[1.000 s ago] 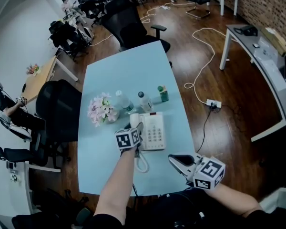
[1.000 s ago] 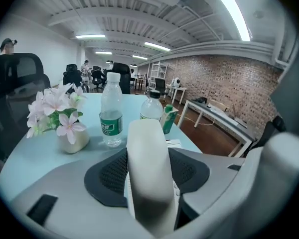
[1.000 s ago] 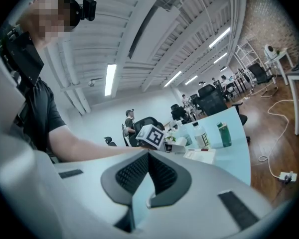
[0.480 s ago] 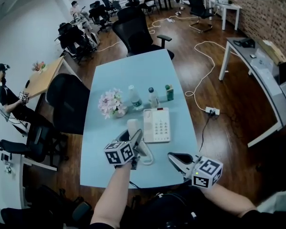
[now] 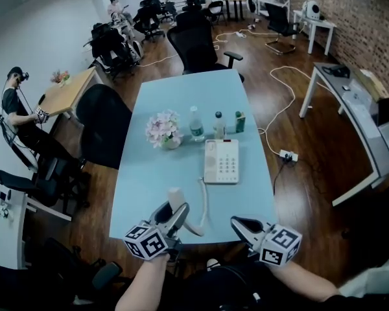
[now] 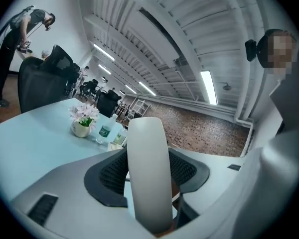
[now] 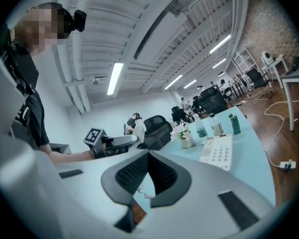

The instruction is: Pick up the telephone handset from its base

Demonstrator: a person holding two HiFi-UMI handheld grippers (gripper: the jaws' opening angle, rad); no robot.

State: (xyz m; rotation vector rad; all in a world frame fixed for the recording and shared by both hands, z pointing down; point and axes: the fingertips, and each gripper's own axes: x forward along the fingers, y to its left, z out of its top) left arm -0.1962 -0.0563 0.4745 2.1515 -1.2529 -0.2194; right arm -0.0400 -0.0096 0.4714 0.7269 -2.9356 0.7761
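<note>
The white handset (image 5: 176,199) is off its base and stands upright between the pads of my left gripper (image 5: 173,213), above the near edge of the light-blue table (image 5: 181,96). In the left gripper view the handset (image 6: 148,168) fills the middle, clamped at its lower part by both dark pads. Its coiled cord (image 5: 203,206) runs back to the white telephone base (image 5: 222,161) further up the table. My right gripper (image 5: 241,224) hovers at the near right edge, pads together and holding nothing. The right gripper view shows the base (image 7: 218,152) ahead on the right and the handset (image 7: 139,131) at the left.
Behind the base stand a pot of pink flowers (image 5: 165,129), two water bottles (image 5: 196,125), (image 5: 218,125) and a green carton (image 5: 240,122). Black office chairs (image 5: 104,131), (image 5: 198,41) flank the table. A white cable and power strip (image 5: 288,155) lie on the floor at right.
My left gripper has carried the handset off the base, up and back toward the near table edge, stretching the cord. The right gripper has shifted slightly along the near edge.
</note>
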